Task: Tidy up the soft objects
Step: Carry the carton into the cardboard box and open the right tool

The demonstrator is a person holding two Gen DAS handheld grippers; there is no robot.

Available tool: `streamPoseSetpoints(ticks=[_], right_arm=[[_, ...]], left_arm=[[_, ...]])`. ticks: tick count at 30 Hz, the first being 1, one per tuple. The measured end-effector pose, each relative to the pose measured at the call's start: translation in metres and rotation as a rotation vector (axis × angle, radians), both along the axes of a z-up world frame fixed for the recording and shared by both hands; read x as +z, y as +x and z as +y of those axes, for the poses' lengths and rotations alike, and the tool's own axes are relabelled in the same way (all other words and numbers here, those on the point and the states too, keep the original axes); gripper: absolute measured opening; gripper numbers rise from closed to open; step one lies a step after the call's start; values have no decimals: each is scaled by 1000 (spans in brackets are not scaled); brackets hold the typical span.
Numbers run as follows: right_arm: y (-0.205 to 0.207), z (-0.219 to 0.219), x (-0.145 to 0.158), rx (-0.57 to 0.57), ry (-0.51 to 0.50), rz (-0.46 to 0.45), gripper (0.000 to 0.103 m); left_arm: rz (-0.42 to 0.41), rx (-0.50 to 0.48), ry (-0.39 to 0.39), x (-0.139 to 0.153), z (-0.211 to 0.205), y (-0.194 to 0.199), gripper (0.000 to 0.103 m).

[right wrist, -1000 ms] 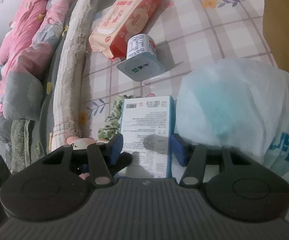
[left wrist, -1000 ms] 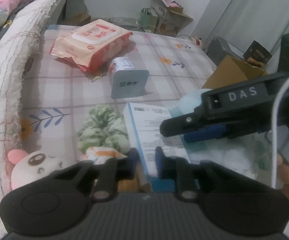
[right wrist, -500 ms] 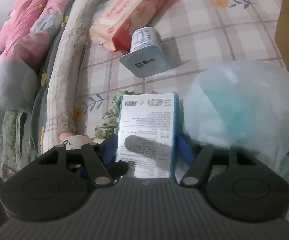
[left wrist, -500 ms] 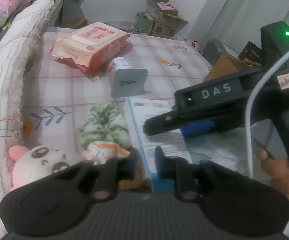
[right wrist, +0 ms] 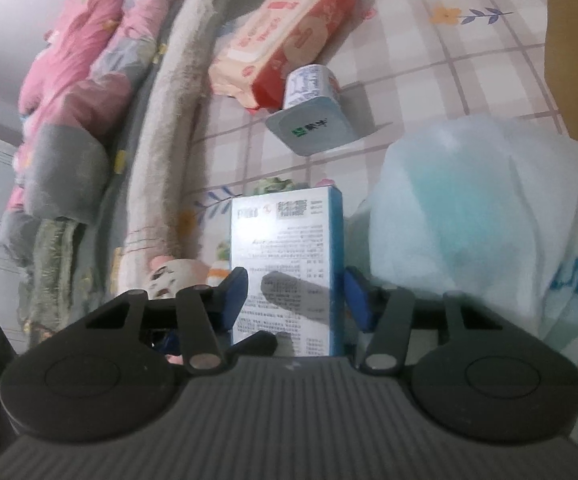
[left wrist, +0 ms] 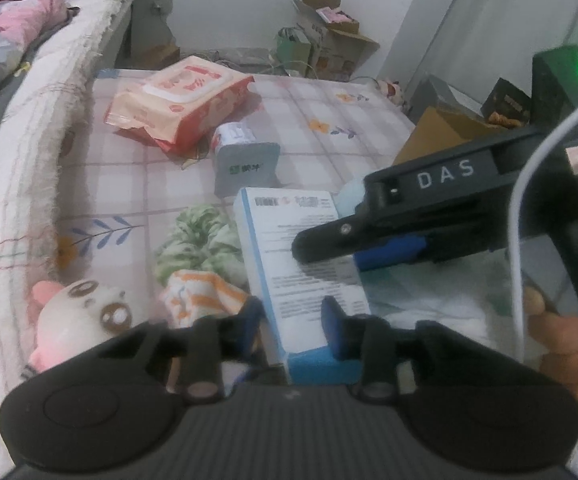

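Note:
A blue and white carton (right wrist: 285,256) stands between the blue pads of my right gripper (right wrist: 295,288). Its jaws are closing and both pads touch the carton's sides. In the left wrist view the right gripper (left wrist: 329,248) reaches in from the right over the carton (left wrist: 297,248). My left gripper (left wrist: 291,316) is low at the carton's near end, its jaws opening, with the carton's corner loose between them. A white plush with pink ears (left wrist: 85,316), a green scrunchie (left wrist: 197,240) and an orange-striped cloth (left wrist: 197,296) lie to the carton's left.
A pack of wet wipes (left wrist: 181,100) and a tipped cup (left wrist: 245,160) lie farther back on the checked sheet (left wrist: 313,100). A white plastic bag (right wrist: 469,208) bulges right of the carton, with a cardboard box (left wrist: 441,136) behind it. A rolled blanket (left wrist: 21,168) borders the left.
The left gripper's jaws have spread apart and it has pulled back, so more of the plush shows. The right gripper's jaws widened, then came back onto the carton.

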State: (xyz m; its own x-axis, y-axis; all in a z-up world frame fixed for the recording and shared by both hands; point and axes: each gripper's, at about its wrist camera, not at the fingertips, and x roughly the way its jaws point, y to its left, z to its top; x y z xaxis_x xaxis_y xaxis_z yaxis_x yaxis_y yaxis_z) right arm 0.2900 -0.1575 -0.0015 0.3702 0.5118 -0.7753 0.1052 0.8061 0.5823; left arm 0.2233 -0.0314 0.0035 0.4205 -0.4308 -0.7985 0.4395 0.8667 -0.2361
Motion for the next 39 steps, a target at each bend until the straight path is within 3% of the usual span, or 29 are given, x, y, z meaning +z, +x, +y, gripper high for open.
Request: streamPoseSetpoints(ticks=[13, 23, 27, 30, 38, 39], right_arm=[[-47, -18, 45, 5, 141, -77, 52], [-91, -110, 75, -126, 198, -176, 52], [-106, -163, 79, -215, 172, -212, 52], [-108, -203, 75, -280, 125, -220, 52], [-74, -300, 51, -411, 9, -226, 51], [-70, -310, 49, -414, -7, -233, 51]], left_arm=[[-119, 3, 13, 77, -14, -50, 31], [-175, -128, 1, 108, -110, -54, 31], [-157, -192, -35, 104, -164, -44, 31], [-88, -234, -85, 91, -207, -26, 31], [92, -282, -170, 32, -308, 28, 27], [110, -292, -177, 23, -323, 34, 20]])
